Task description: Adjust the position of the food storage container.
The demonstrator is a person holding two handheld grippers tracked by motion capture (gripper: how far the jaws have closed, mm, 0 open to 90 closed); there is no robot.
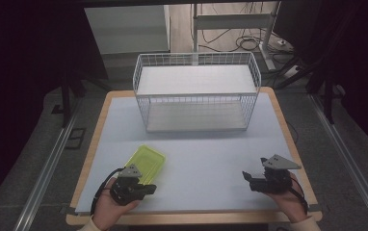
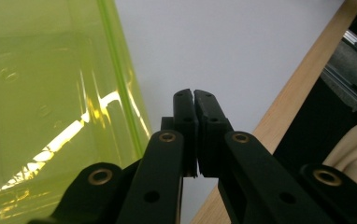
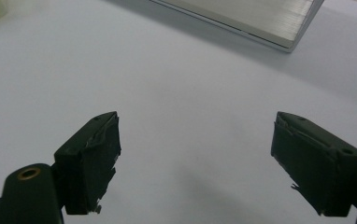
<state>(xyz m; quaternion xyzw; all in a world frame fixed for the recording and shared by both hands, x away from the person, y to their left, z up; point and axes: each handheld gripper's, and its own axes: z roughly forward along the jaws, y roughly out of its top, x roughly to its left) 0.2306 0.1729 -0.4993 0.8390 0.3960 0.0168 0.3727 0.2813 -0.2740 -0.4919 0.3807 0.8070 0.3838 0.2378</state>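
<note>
A translucent yellow-green plastic container (image 1: 147,162) lies on the pale table top at the near left. In the left gripper view its rim and wall (image 2: 50,107) stand just left of the jaws. My left gripper (image 1: 149,188) sits at the container's near edge, pointing right, with its jaws (image 2: 194,95) shut together and nothing between them. Whether it touches the container I cannot tell. My right gripper (image 1: 248,180) rests at the near right, pointing left, and is open (image 3: 196,120) over bare table.
A white wire basket (image 1: 196,57) with a flat white upper shelf stands at the far middle of the table (image 1: 211,154); its base edge (image 3: 260,23) lies ahead of the right gripper. The wooden table edge (image 2: 289,102) runs close beside the left gripper.
</note>
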